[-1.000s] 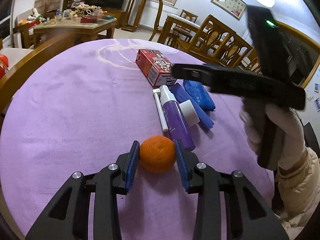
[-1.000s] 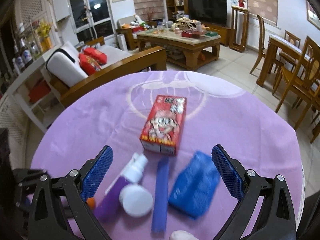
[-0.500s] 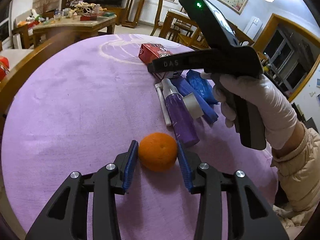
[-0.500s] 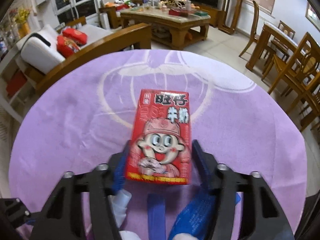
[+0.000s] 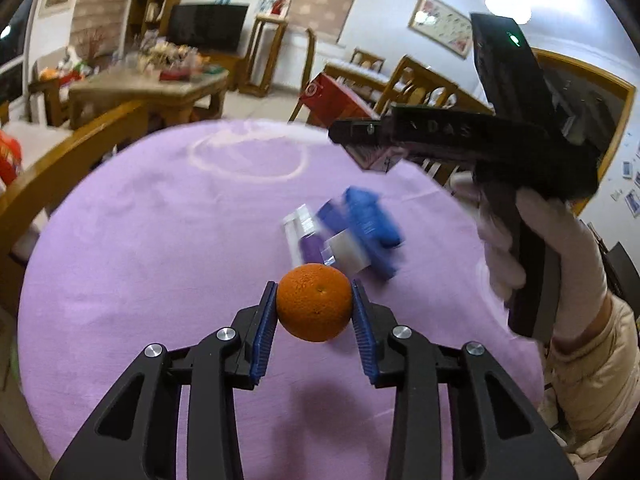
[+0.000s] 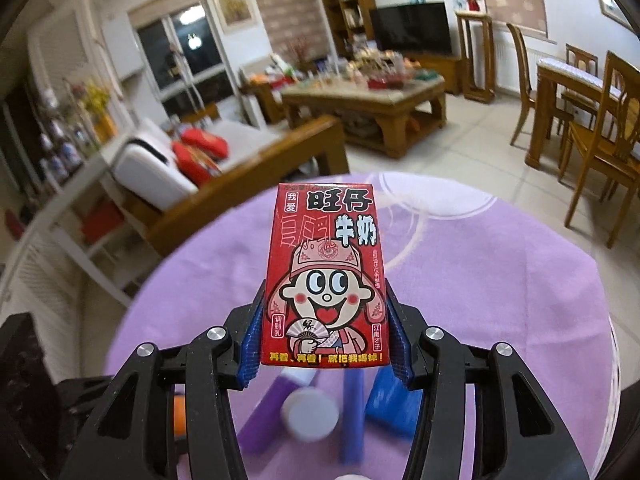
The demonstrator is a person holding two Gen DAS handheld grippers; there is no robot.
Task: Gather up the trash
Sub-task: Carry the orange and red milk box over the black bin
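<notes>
My left gripper [image 5: 314,312] is shut on an orange [image 5: 314,307] and holds it above the purple tablecloth [image 5: 160,260]. My right gripper [image 6: 324,332] is shut on a red milk carton [image 6: 325,276] and holds it up over the table; the carton also shows in the left wrist view [image 5: 340,100], raised in the right gripper [image 5: 360,136]. On the cloth lie a purple spray bottle [image 6: 260,420], a white cap [image 6: 310,414], a blue stick [image 6: 352,416] and a blue packet [image 6: 392,404].
The round table's far edge [image 6: 440,184] borders a wooden sofa [image 6: 248,184]. A coffee table [image 6: 364,92] and dining chairs [image 6: 600,136] stand beyond. The gloved hand and sleeve [image 5: 560,280] holding the right gripper are at the right.
The right gripper has closed on the red carton and lifted it off the table. The left gripper has closed on the orange and raised it.
</notes>
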